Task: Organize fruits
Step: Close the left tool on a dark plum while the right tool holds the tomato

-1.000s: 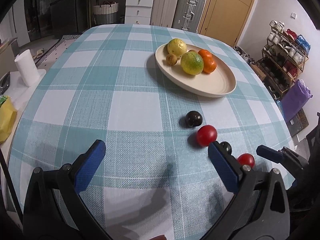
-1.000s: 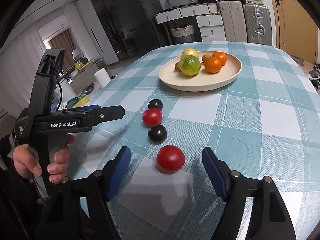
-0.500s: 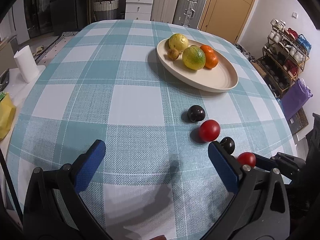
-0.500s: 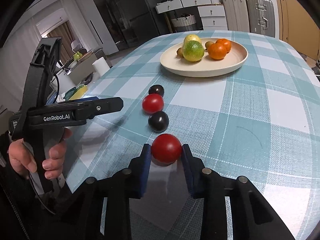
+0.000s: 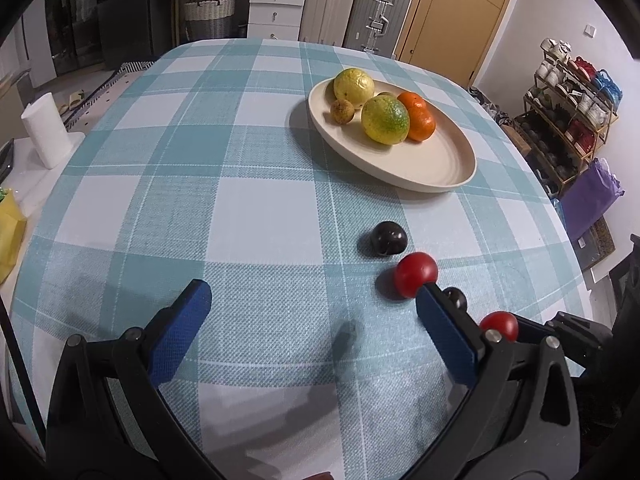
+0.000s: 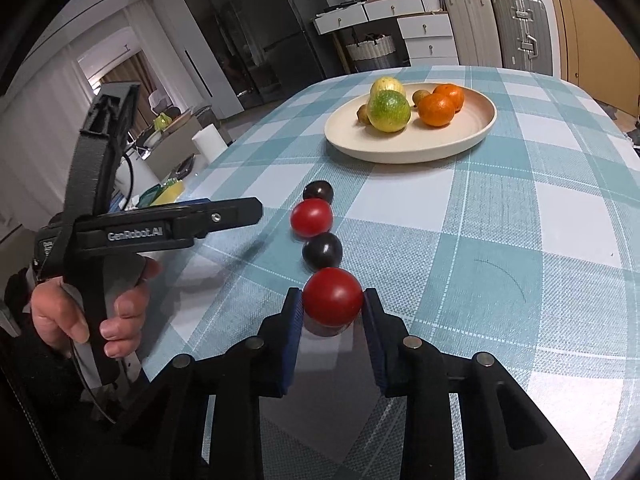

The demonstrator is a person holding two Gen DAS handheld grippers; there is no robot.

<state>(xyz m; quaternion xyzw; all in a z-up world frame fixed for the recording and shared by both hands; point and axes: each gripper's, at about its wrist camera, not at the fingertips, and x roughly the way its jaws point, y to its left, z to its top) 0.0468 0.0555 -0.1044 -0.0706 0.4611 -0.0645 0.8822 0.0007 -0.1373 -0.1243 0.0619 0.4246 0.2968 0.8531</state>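
Observation:
Four small fruits lie in a row on the checked tablecloth. My right gripper is shut on the nearest red tomato, its blue pads pressed to both sides; the same red tomato shows beside my left gripper's right finger. Beyond it sit a dark plum, a second red tomato and another dark plum. A cream plate farther back holds yellow-green citrus, two oranges and small brown fruits. My left gripper hangs open over bare cloth, left of the row.
The left gripper's body, held in a hand, stands left of the fruit row. A paper roll and a yellow bag sit past the table's left edge. Drawers, suitcases and a door line the back wall; a shoe rack stands at right.
My right gripper closed from wide open onto the nearest red tomato. The left gripper stayed open and hardly moved.

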